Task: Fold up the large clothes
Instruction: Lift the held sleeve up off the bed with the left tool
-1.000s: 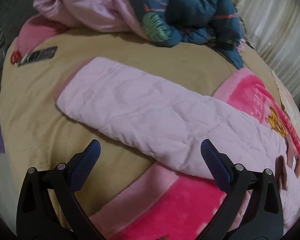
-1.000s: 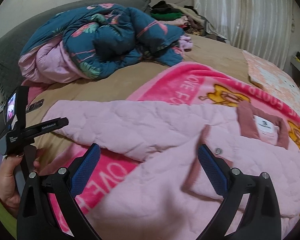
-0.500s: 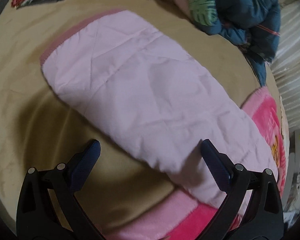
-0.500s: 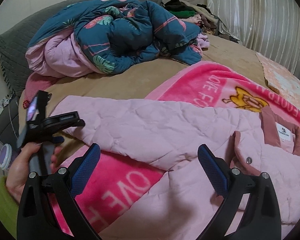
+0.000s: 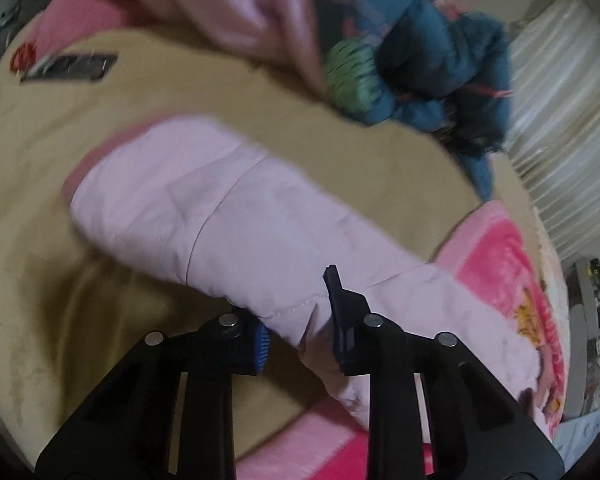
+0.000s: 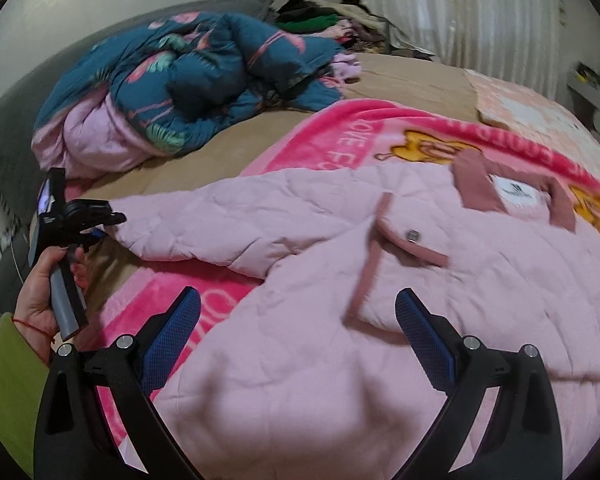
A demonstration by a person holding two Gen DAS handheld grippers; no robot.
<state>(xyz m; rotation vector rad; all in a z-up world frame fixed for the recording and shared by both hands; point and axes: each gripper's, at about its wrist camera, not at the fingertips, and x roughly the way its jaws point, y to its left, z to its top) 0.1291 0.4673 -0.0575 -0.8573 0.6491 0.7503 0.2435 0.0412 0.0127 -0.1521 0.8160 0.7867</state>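
Note:
A quilted pink jacket (image 6: 420,320) lies spread on the bed, its darker pink collar (image 6: 480,188) at the far right. One sleeve (image 5: 228,208) stretches out over the tan sheet. My left gripper (image 5: 298,320) is closing on that sleeve's near edge, with a fold of fabric pinched between its blue pads. In the right wrist view a hand holds that left gripper (image 6: 108,220) at the sleeve's (image 6: 228,216) end. My right gripper (image 6: 298,296) hangs open just above the jacket's body, with nothing between its fingers.
A bright pink printed blanket (image 6: 340,140) lies under the jacket on the tan sheet (image 5: 40,200). A bunched teal floral quilt (image 6: 220,72) fills the bed's far side, with a clothes pile (image 6: 332,24) behind it. A dark flat object (image 5: 72,68) lies far left. Curtains (image 6: 480,12) hang at the right.
The left gripper's jaws went from wide open to pinched on the sleeve's near edge. The right gripper shifted over the jacket's body and stayed open.

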